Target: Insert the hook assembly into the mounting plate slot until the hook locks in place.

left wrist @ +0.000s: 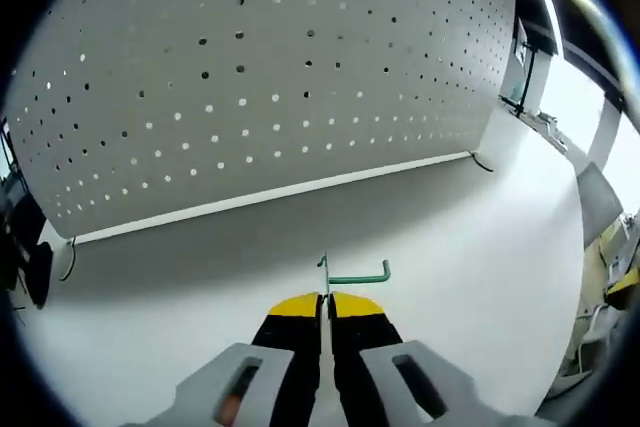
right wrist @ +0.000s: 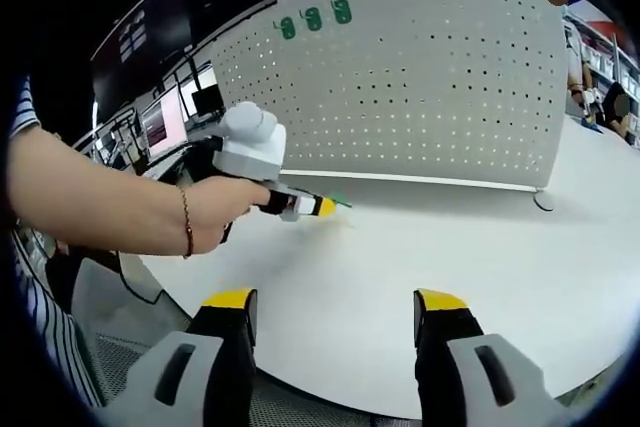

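Note:
A grey perforated mounting plate (left wrist: pixel 260 77) stands upright along the far edge of the white table (left wrist: pixel 480 247). In the left gripper view, my left gripper (left wrist: pixel 326 299) is shut on a small green hook (left wrist: pixel 355 275), whose bent arm sticks out to the right just above the yellow tips. The hook is held above the table, short of the plate. In the right gripper view, the plate (right wrist: pixel 440 77) fills the back, and the left gripper (right wrist: pixel 325 207) comes in from the left with the green hook (right wrist: pixel 341 204) at its tip. My right gripper (right wrist: pixel 335 302) stands open near the table's front edge.
A person's hand and forearm (right wrist: pixel 120 209) hold the left gripper. Three green numerals (right wrist: pixel 314 19) sit on the plate's upper left. Monitors (right wrist: pixel 165 122) stand behind at left. Shelving and equipment (left wrist: pixel 610 267) lie beyond the table's right end. A cable (left wrist: pixel 482 161) lies by the plate's corner.

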The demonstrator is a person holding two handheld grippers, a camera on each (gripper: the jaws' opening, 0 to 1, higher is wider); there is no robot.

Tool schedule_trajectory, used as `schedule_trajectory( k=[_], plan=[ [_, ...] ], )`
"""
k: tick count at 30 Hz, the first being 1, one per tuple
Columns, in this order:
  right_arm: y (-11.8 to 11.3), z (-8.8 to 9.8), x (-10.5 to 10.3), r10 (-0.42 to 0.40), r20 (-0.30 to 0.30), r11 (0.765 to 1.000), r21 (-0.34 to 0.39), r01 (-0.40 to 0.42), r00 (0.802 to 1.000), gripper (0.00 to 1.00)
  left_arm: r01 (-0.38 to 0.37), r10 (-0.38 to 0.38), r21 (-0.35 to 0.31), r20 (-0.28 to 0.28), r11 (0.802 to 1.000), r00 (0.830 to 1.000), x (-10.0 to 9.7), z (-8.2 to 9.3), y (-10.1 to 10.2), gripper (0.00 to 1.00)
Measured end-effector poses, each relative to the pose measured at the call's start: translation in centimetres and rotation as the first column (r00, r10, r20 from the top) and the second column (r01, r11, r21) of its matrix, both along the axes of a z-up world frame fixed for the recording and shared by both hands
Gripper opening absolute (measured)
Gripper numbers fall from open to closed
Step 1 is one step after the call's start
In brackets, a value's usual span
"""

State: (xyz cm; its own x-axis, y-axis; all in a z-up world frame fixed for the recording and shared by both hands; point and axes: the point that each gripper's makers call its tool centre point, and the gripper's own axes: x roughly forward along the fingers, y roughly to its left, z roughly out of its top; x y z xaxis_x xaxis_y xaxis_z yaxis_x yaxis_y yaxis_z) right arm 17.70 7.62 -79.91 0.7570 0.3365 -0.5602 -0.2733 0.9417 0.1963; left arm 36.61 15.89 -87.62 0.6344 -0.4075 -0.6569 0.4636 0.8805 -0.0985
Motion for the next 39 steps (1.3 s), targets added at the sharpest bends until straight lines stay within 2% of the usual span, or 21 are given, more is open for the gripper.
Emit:
schedule_trajectory(
  k=[9, 19, 28, 39],
  plan=[
    [0.2, 0.1, 0.0, 0.007, 0.003, 1.0, 0.005, -0.007, 1.0, 0.6, -0.002, 0.004, -0.056, 0.035, 0.998, 0.999, 0.5, 3.6, 0.7, 0.01],
    [0.4, 0.3, -0.1, 0.022, 0.008, 1.0, 0.009, -0.022, 1.0, 0.6, 0.002, 0.006, -0.112, 0.077, 0.994, 0.997, -0.6, 7.7, 2.0, 0.01],
    [0.7, 0.4, -0.2, 0.044, 0.014, 0.999, 0.003, -0.044, 0.999, 0.6, 0.011, 0.004, -0.17, 0.088, 0.985, 0.996, -2.8, 10.7, 3.0, 0.01],
    [1.5, 0.4, -0.5, 0.094, 0.017, 0.996, -0.013, -0.094, 0.995, 0.6, -0.019, 0.045, -0.248, 0.1, 0.969, 0.994, -5.4, 13.7, 5.1, 0.01]
  ],
)
